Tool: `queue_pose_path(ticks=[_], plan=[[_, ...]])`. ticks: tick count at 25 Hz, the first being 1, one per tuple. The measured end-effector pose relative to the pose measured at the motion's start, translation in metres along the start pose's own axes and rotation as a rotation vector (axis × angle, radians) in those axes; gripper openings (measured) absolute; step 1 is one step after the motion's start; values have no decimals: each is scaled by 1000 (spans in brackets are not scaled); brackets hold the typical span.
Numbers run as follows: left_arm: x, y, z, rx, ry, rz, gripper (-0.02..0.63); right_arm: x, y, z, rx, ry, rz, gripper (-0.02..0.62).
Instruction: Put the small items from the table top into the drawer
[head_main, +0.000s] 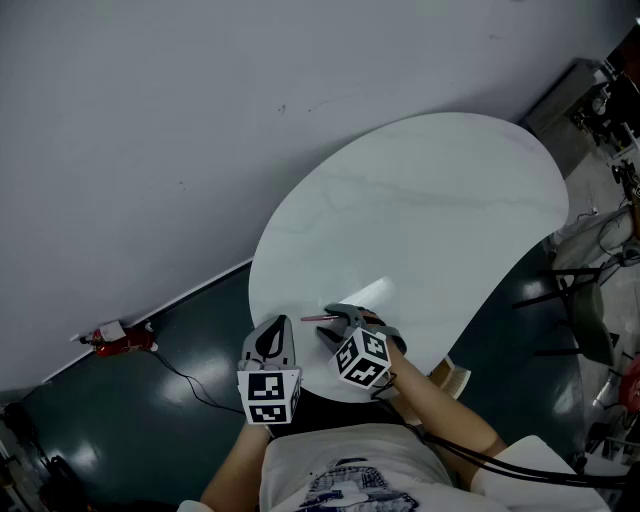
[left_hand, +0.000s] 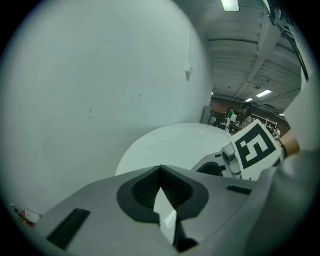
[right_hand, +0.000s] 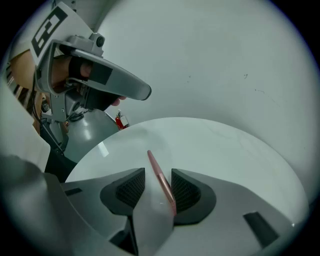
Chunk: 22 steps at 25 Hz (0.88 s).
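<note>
Pen (right_hand: 161, 181) between right hand-held gripper (right_hand: 158, 173) jaws, head view shows tip

From the head view the pink pen (head_main: 312, 318) shows only its far tip, the rest hidden behind the right gripper (head_main: 340, 320), which also covers the table (head_main: 420, 200) rim nearest the person. The red thing (head_main: 120, 340) on the floor by the wall is too small to name, and the clutter (head_main: 610, 120) at right runs off the edge
</note>
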<state>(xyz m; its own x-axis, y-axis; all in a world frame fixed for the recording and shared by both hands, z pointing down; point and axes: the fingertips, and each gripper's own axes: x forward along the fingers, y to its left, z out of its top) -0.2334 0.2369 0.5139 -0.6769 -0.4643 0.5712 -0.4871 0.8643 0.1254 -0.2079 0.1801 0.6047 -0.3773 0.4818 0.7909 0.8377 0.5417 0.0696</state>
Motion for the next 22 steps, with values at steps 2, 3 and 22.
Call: queue_pose_path(ticks=[2,3,22], plan=[[1,0,0,0,-1,-1,17,0,1,-1,7,-4,2,167],[1,0,1,-2,-2,0,16,0,1,-1,10,-6,2,156],[-5,9,4,51,34,-94,17,2,9,-2,202,19,-92,60]])
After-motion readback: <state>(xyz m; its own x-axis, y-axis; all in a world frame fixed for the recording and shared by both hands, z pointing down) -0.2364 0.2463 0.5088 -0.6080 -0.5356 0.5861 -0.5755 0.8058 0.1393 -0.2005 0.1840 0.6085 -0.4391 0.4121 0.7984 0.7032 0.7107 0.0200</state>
